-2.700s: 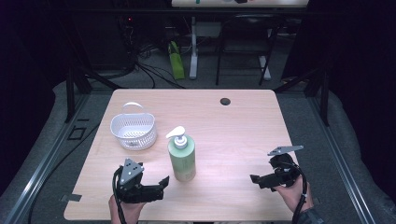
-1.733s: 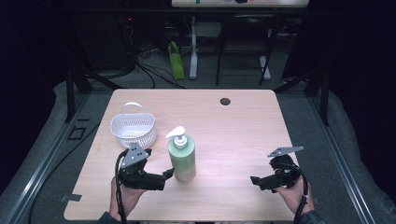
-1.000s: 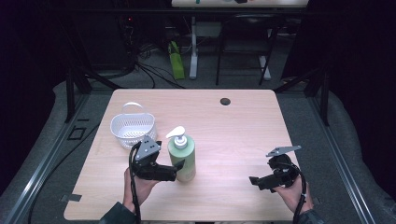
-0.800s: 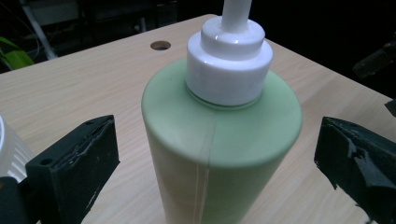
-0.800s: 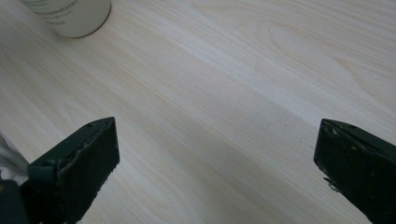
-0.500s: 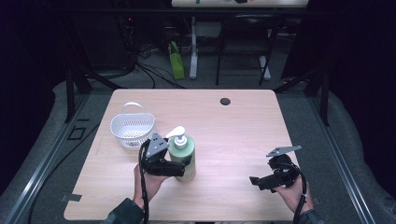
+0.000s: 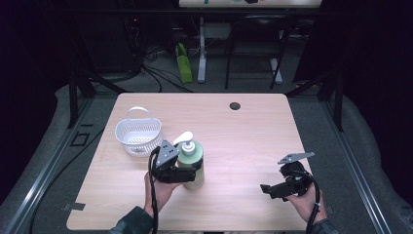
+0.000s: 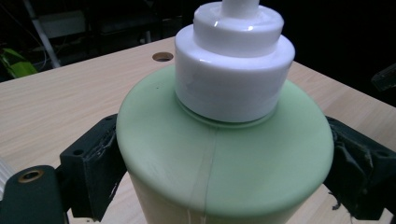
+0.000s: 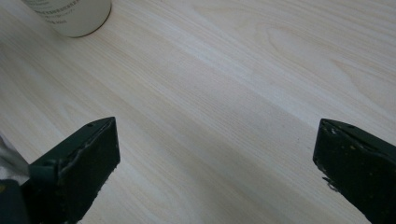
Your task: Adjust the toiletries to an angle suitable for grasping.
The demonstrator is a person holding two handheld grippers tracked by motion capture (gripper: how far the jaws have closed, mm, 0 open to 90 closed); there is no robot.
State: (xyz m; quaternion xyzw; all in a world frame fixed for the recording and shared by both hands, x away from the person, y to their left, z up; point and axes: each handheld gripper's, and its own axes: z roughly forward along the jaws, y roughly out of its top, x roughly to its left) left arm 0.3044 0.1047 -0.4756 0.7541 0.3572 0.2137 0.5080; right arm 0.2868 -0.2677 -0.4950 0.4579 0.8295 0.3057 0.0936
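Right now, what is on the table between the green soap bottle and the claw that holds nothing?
Nothing. In the high view, only bare wooden table lies between the green plastic pump bottle and the open right claw.

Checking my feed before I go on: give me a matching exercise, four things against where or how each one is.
Things:
1. green pump bottle
2. white basket
3. left gripper
4. right gripper

States:
A. open over bare wood, near the table's front right
B. jaws on either side of the bottle
C. upright near the table's front, left of centre
D. standing empty at the table's left

Pairs: 1-C, 2-D, 3-B, 4-A
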